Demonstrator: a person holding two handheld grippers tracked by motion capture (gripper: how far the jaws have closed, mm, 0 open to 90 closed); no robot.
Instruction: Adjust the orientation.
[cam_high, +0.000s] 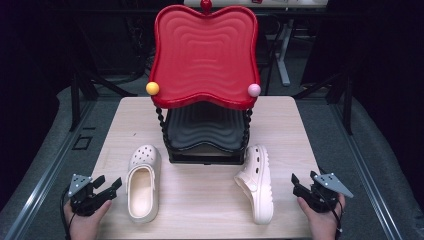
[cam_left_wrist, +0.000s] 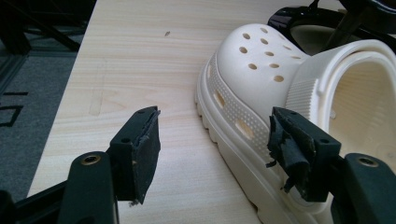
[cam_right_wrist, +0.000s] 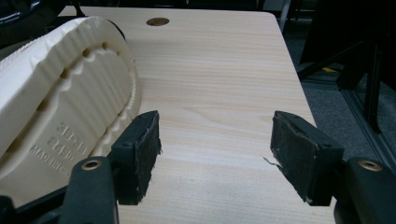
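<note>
Left tongs: released, jaws wide with nothing between the pads; held low at the near left edge of the counter, just beside the upright clog's heel end without touching it.
Right tongs: released as well, jaws spread over bare wood; held at the near right edge, near the tipped clog but apart from it.
Left hand: wrapped around the left tongs' body from below.
Right hand: wrapped around the right tongs' body from below.
Upright clog: cream, sole down on the counter's left half, toe with its holes pointing toward the rack, opening facing up; in the left gripper view it lies just ahead of the right-hand jaw.
Tipped clog: cream, lying on its side on the right half, toe near the rack's front corner; the right gripper view shows its ridged sole with moulded lettering turned toward the tongs.
Rack: two tiers at the counter's far middle, black tray below.
Red tray: top tier, wavy surface, a yellow ball and a pink ball at its front corners.
</note>
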